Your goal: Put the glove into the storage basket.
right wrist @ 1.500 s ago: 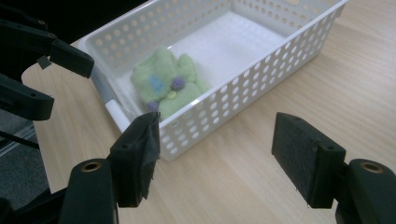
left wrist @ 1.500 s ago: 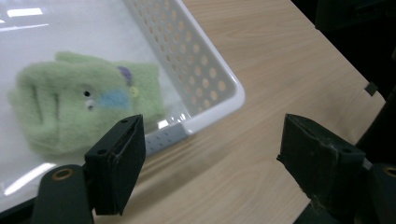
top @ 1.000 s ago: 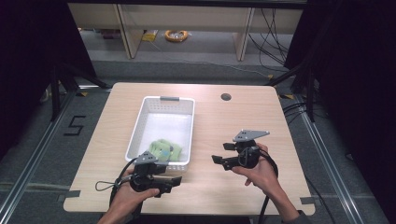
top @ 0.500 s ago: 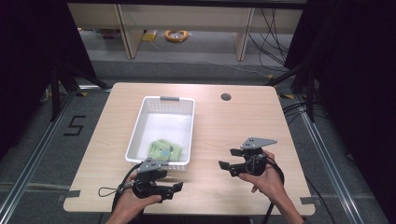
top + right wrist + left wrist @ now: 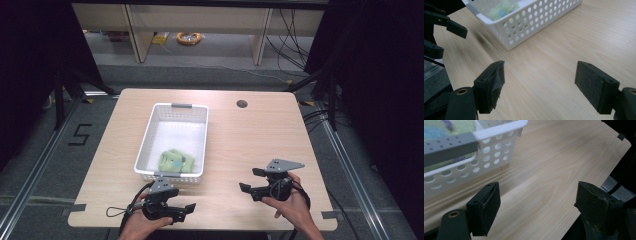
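A white perforated plastic basket (image 5: 172,142) is set lengthwise on the wooden table (image 5: 260,140), its long axis running away from the person. A soft green plush toy (image 5: 176,161), fuzzy in texture with blue and purple patches, lies inside the basket at its near end, close to the near wall.

The left gripper (image 5: 186,211) is held low over the table's near edge, just in front of the basket's near wall, and points to the right along that edge. Its jaws are spread wide with nothing between them; in the left gripper view only bare wood grain is seen between the black pads (image 5: 486,207), and the basket's grey handle (image 5: 449,147) is seen up and to the left.

The right gripper (image 5: 250,180) is held well to the right of the basket and points left toward it. Its jaws have just been opening and stand wide apart, empty.

The toy lies beyond and slightly right of the left gripper, over the near wall; the left hand is judged the nearer. Any reach for the toy must pass over the rim rather than through the perforated wall.
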Tool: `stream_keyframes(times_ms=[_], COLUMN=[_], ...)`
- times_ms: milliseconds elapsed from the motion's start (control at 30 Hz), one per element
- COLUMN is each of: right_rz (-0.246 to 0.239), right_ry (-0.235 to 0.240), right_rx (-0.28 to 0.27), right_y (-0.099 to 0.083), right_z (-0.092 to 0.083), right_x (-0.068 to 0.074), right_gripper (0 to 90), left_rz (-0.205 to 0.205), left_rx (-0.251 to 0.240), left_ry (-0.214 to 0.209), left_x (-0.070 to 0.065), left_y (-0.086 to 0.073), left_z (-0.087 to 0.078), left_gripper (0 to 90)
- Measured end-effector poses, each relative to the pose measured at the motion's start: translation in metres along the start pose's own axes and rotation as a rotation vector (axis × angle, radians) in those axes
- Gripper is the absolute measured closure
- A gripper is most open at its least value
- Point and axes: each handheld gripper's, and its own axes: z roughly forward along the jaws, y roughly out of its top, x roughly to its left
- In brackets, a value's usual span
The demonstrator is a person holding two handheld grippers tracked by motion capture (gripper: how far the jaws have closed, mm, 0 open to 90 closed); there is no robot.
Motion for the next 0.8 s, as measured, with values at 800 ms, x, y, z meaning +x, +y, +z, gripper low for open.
stream_keyframes(times_ms=[800], right_rz=[-0.040], right_ry=[-0.022], right_rx=[0.021], right_y=[-0.049], right_z=[-0.007], right_x=[0.014], right_gripper=[18.9], left_rz=[0.066], left_rx=[0.038], left_ry=[0.020], left_x=[-0.008], left_y=[-0.034], left_z=[0.007], left_gripper=[17.4])
